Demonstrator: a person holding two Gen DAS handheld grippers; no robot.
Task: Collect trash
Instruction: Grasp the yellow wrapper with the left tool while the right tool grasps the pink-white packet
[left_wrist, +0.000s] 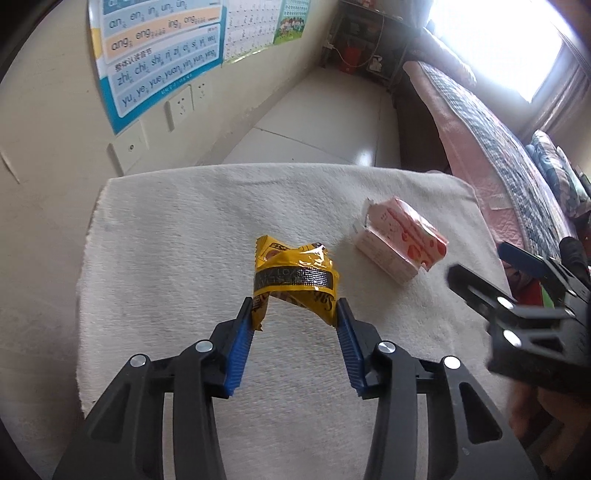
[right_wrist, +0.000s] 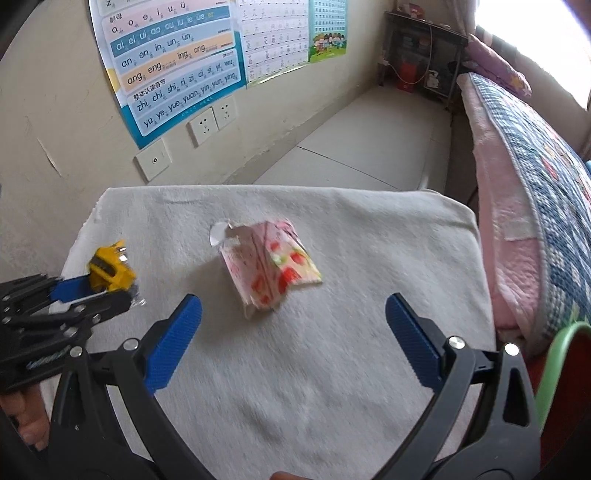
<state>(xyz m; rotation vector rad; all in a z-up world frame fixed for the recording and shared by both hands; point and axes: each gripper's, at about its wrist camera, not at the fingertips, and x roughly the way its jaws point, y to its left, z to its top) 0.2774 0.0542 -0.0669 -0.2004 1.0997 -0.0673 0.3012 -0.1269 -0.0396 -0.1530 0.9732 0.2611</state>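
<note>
Already the left gripper (left_wrist: 294, 314) has its blue pads pinched on the yellow wrapper (left_wrist: 295, 275), just over the white cloth (left_wrist: 155, 229). Meanwhile the right gripper (right_wrist: 293, 325) hangs wide and empty, short of the pink carton (right_wrist: 267, 264) lying on its side mid-cloth. Best to straddle the carton's narrow sides squarely before squeezing — it looks crushed and may slip.
</note>
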